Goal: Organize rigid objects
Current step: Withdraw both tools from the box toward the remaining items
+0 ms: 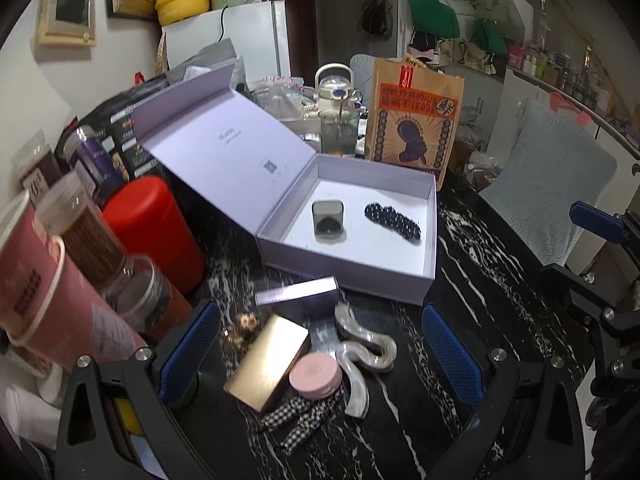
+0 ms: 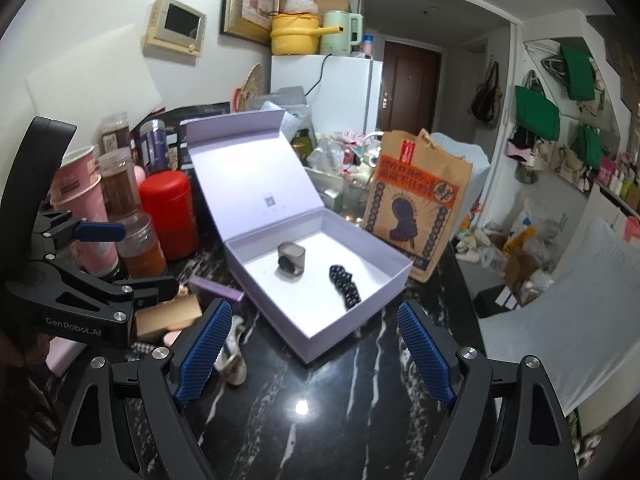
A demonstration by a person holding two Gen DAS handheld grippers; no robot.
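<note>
Inside the box (image 1: 430, 236), on its white floor: grey case (image 1: 329, 221) mid-floor, black bead string (image 1: 394, 220) beside it twd the right wall, apart. Lid (image 1: 224, 148) tilted back, open. Just off the box's near wall on the desk (image 1: 500, 280): purple bar (image 1: 298, 294), gold box (image 1: 266, 362), pink compact (image 1: 316, 376) (touching gold box), wavy clip (image 1: 366, 350). L gripper (image 1: 320, 356) fingers spread wide, empty, over this pile. R gripper (image 2: 316, 354) fingers spread, empty, near box corner.

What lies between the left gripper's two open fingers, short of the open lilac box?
In the left wrist view, the left gripper frames a gold box, pink round compact, wavy pearly clip, checked fabric and small lilac box before the open lilac box.
</note>
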